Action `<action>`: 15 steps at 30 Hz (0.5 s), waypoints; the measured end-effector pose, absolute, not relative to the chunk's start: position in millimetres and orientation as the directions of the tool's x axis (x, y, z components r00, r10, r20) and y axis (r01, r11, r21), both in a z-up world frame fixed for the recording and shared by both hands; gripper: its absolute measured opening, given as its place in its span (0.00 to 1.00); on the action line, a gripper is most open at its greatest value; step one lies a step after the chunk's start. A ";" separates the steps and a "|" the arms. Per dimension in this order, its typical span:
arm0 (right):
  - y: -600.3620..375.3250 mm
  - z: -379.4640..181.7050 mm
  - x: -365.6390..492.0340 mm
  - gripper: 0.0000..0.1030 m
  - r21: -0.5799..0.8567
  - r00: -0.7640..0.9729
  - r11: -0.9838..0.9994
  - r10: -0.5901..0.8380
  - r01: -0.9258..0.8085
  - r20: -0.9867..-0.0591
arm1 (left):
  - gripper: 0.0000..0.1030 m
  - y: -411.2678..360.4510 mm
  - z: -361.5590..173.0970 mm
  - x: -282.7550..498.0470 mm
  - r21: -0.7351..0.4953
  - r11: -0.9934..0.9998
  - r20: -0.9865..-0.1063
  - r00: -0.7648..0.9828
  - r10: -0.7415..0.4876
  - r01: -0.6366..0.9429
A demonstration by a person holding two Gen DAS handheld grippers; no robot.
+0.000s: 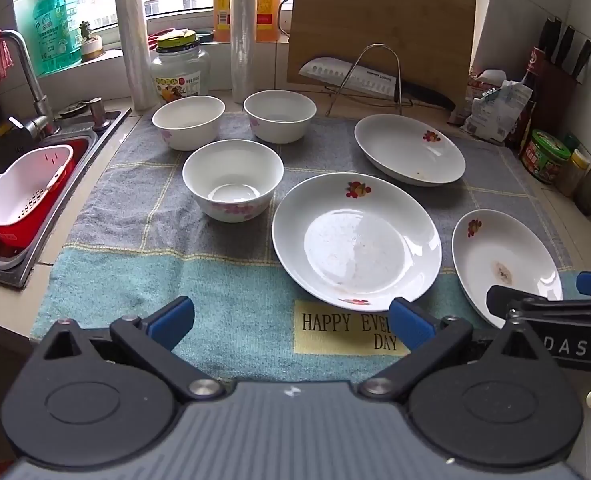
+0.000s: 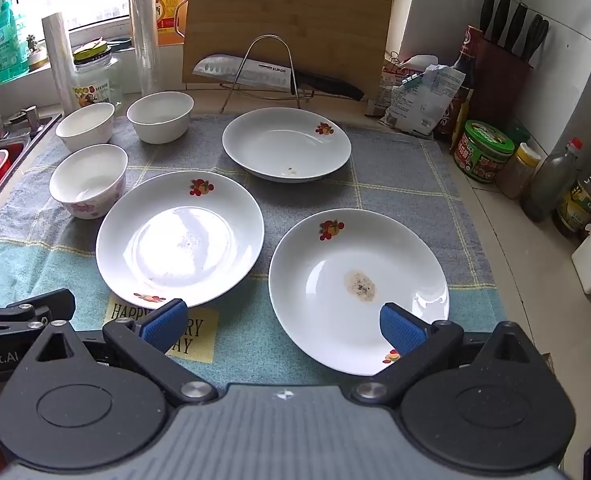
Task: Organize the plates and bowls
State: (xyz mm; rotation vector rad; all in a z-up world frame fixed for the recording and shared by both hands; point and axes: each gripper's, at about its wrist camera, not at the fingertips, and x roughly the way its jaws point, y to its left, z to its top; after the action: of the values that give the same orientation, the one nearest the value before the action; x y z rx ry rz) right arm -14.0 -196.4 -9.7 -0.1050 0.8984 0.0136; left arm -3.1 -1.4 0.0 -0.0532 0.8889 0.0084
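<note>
Both the left gripper (image 1: 291, 320) and right gripper (image 2: 283, 326) hover with jaws wide and empty above a towel (image 1: 135, 240) holding three plates (image 2: 179, 236) and three bowls (image 1: 233, 178); glazed rims could slip from a shallow pinch, chipping neighbouring china.

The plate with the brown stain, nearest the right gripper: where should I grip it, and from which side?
Probably the near rim of the stained plate, approached from the front by the open right gripper. The plate lies flat on the towel, its rim flares upward, so one finger can slide under, one over.
</note>
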 end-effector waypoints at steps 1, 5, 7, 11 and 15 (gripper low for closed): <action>-196.0 -9.2 -14.1 1.00 -0.085 0.623 0.995 -0.032 -0.056 -0.781 | 1.00 -1.6 0.2 -3.3 -0.042 0.999 -0.776 0.630 -0.014 -0.030; -196.9 -10.1 -14.0 1.00 -0.088 0.624 0.995 -0.034 -0.055 -0.781 | 0.99 -2.0 0.0 -3.7 -0.042 0.999 -0.776 0.630 -0.014 -0.030; -197.3 -9.7 -14.1 1.00 -0.088 0.624 0.995 -0.034 -0.055 -0.780 | 0.99 -2.4 0.0 -3.6 -0.043 0.999 -0.777 0.629 -0.014 -0.030; -196.9 -10.2 -14.8 1.00 -0.088 0.626 0.995 -0.034 -0.056 -0.779 | 0.99 -2.9 0.3 -3.8 -0.043 0.999 -0.778 0.629 -0.014 -0.030; -198.4 -9.4 -14.2 1.00 -0.088 0.627 0.994 -0.033 -0.058 -0.779 | 0.99 -3.8 0.5 -3.0 -0.044 0.999 -0.778 0.628 -0.014 -0.031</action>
State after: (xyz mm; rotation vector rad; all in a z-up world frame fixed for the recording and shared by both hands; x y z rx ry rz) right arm -14.2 -198.4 -9.4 -0.1086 0.8939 0.0143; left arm -3.0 -3.8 0.5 -0.0547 0.8914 0.0098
